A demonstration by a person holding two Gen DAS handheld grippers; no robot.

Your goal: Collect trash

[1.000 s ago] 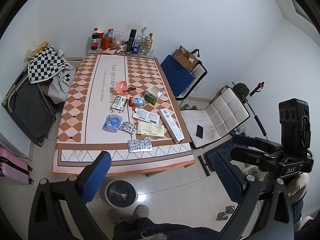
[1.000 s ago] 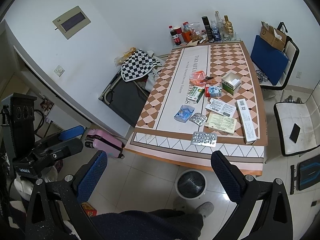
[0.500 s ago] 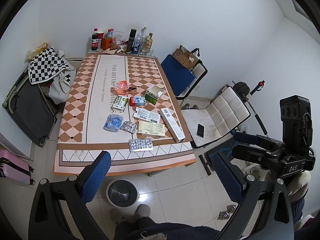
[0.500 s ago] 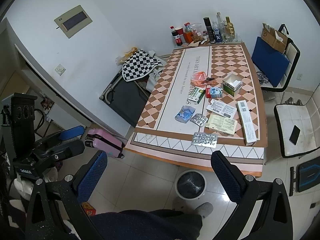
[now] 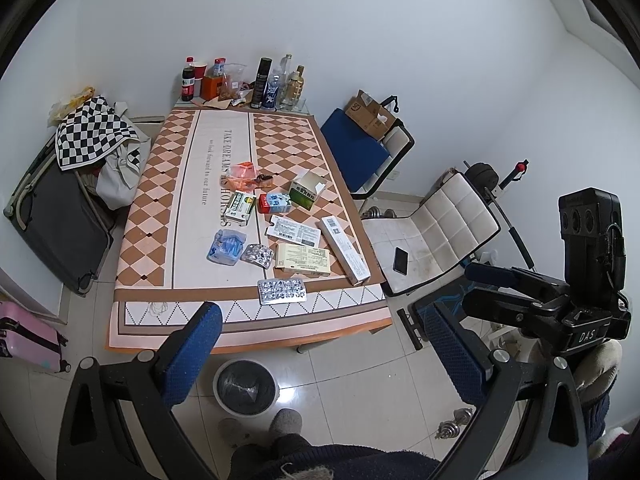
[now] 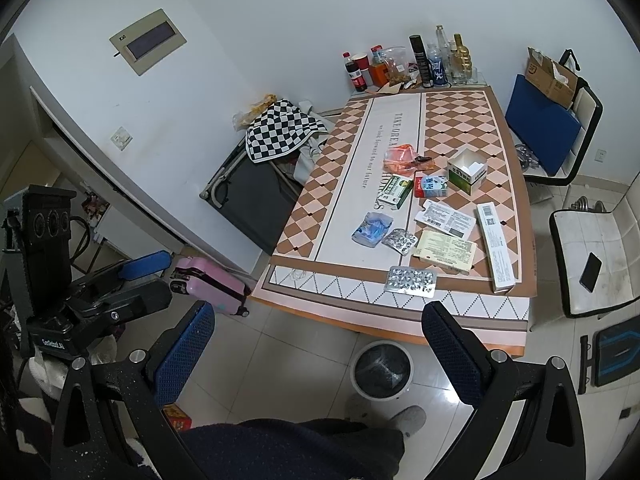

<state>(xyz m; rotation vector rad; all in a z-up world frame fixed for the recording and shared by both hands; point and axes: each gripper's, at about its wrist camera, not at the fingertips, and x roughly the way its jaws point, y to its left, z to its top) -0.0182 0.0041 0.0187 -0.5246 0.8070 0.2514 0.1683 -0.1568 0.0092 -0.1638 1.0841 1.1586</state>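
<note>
Several medicine boxes, blister packs and wrappers lie on the table (image 5: 152,216): a silver blister pack (image 5: 282,291) near the front edge, a long white box (image 5: 344,250), a yellow box (image 5: 303,260), an open green box (image 5: 307,190), a blue wrapper (image 5: 226,246) and an orange wrapper (image 5: 243,172). A grey waste bin (image 5: 245,387) stands on the floor below the table's front edge; it also shows in the right wrist view (image 6: 382,368). My left gripper (image 5: 320,354) and right gripper (image 6: 318,354) are both open and empty, held above the floor short of the table.
Bottles and a red cup (image 5: 240,82) stand at the table's far end. A white chair with a phone (image 5: 401,260) is right of the table, a blue chair with a cardboard box (image 5: 370,114) behind it. A dark suitcase (image 5: 56,216) and pink suitcase (image 5: 24,338) are left.
Both grippers have drifted slightly back and up, so the table sits a little further away in both views. Nothing on the table has moved.
</note>
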